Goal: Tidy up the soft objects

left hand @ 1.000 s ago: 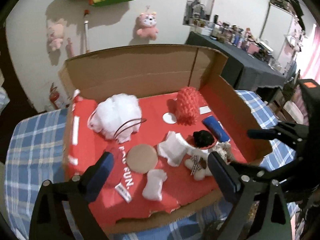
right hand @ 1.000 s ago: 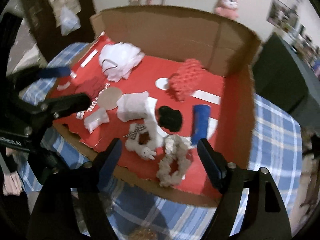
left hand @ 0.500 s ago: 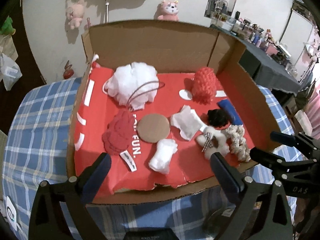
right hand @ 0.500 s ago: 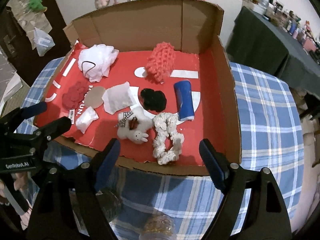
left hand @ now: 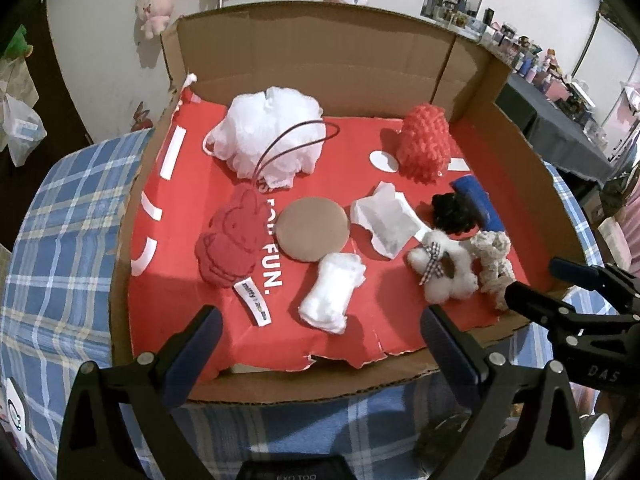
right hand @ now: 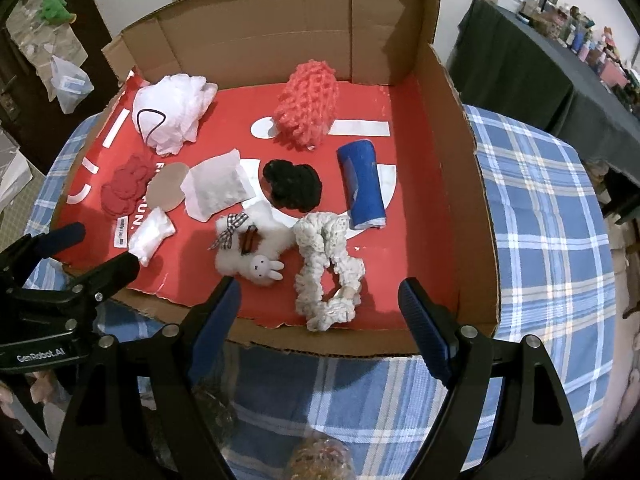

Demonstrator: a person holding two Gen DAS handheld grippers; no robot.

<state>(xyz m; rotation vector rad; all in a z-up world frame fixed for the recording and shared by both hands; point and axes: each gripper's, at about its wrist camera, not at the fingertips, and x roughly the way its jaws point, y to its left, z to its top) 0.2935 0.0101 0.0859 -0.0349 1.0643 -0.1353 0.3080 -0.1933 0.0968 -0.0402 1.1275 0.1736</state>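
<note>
Cardboard box [right hand: 452, 168] with a red printed floor sits on a blue plaid tablecloth [right hand: 536, 216], its flaps standing up at the far side, and every soft thing lies inside it. Biggest is the white fluffy pouf [left hand: 268, 136] at about 11 o'clock on the floor, a dark cord loop lying across it. At 1 o'clock stands the red crocheted piece [right hand: 308, 104]. Toward 3 o'clock lies the blue roll [right hand: 362, 186], with the black scrunchie [right hand: 292, 184] just beside it on the left. The cream scrunchie [right hand: 324, 272] sprawls at 5 o'clock, touching the white bunny plush [right hand: 250, 250], which wears a checked bow. Near the middle is a white sachet [left hand: 384, 220], then a tan round pad [left hand: 312, 228], and at 9 o'clock a flat red plush [left hand: 230, 240] with a white tag. A small white bundle [left hand: 332, 292] lies at 7 o'clock.

The tag's print is too small to read, and the floor's lettering is partly covered by the pad and red plush. Shelves of clutter at the room's edge are a blur.

The left gripper [left hand: 320, 344] hovers above the box's near rim, fingers spread wide around nothing. The right gripper [right hand: 320, 312] hangs likewise at the near edge, wide apart and empty, the cream scrunchie just ahead of it.
</note>
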